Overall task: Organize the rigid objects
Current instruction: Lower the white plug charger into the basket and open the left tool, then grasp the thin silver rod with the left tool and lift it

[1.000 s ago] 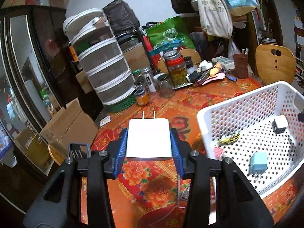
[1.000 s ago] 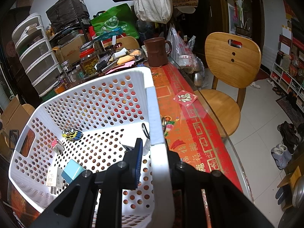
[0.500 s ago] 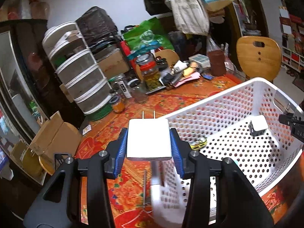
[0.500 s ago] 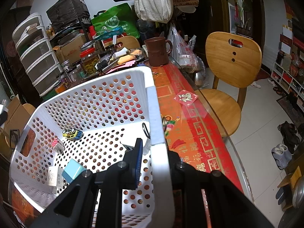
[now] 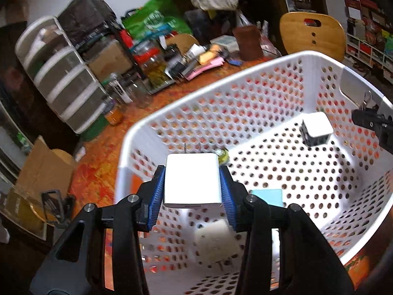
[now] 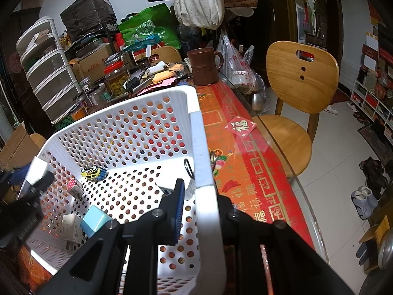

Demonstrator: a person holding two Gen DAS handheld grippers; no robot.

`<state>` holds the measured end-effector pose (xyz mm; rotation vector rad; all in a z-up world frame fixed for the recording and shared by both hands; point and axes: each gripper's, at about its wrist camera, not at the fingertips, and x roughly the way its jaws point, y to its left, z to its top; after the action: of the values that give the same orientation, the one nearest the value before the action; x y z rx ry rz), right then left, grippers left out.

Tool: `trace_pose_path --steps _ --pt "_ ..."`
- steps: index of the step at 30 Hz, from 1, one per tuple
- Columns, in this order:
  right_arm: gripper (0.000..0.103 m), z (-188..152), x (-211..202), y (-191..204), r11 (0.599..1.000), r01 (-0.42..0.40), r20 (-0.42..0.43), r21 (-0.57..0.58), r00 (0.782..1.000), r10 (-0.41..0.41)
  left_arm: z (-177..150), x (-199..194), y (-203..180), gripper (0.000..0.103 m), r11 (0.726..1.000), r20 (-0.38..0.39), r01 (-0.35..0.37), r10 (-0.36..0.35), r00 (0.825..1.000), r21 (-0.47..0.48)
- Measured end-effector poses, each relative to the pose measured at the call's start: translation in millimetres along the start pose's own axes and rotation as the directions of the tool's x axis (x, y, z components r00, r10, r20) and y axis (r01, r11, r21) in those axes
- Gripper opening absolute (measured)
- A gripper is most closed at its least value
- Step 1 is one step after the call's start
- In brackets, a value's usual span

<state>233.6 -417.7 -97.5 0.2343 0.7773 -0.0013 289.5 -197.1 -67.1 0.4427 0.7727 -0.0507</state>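
Left wrist view: the left gripper [image 5: 192, 186] clamps a white two-pin plug charger [image 5: 192, 180] above the white perforated plastic basket [image 5: 245, 83]. It isn't dropped yet, so this step looks nearly finished. A white cube adapter [image 5: 316, 129] and pale blue block [image 5: 267, 196] already lie inside; another white item below is blurred.

Right wrist view: the right gripper [image 6: 200, 194] is closed on the basket's rim, steadying it. A small yellow toy car [image 6: 94, 172] sits inside; the outer finger is hidden
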Motion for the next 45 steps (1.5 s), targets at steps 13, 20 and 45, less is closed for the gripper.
trace_pose_path --steps 13,20,45 --pt "0.017 0 0 -2 1.000 0.004 -0.002 0.002 1.000 -0.004 -13 -20 28 0.096 0.998 0.102 -0.019 0.025 0.994 -0.055" --pt "0.017 1 -1 -4 1.000 0.000 -0.001 0.004 1.000 0.000 -38 -56 95 0.100 0.988 0.149 -0.037 0.060 0.987 -0.151" --pt "0.017 1 -1 -3 1.000 0.006 -0.006 0.000 1.000 -0.006 -131 111 169 0.047 0.894 -0.190 0.092 -0.192 0.963 -0.439"
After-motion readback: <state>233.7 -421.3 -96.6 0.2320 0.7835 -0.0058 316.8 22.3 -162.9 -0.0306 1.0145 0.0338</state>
